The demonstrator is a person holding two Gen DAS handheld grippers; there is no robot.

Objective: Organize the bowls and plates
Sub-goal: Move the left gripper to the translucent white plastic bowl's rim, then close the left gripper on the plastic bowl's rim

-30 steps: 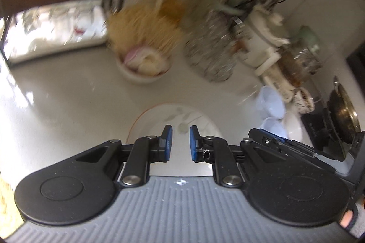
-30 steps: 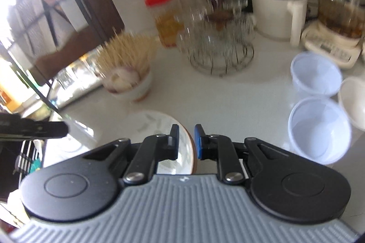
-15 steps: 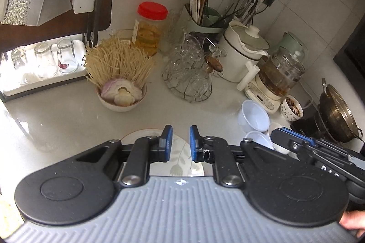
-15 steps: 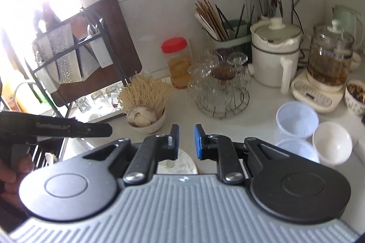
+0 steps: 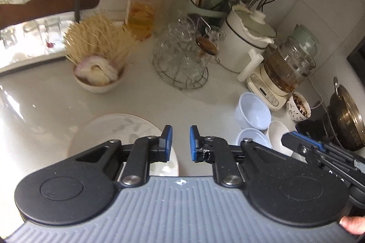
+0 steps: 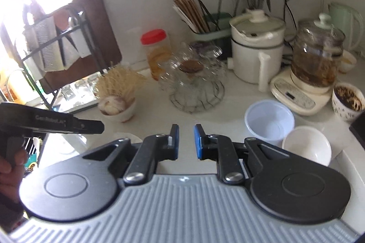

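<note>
Below the fingers of the left gripper, partly hidden under its left finger, a white ceramic plate with a leaf pattern is lying flat on the glossy counter. It is probably stiff, smooth and breakable, so the rim is the best place to take hold. To the right of the fingers of the right gripper, a pale blue plastic bowl and a white ceramic bowl are standing just beside each other; the plastic one looks light and slightly flexible. Both grippers are nearly closed and holding nothing.
</note>
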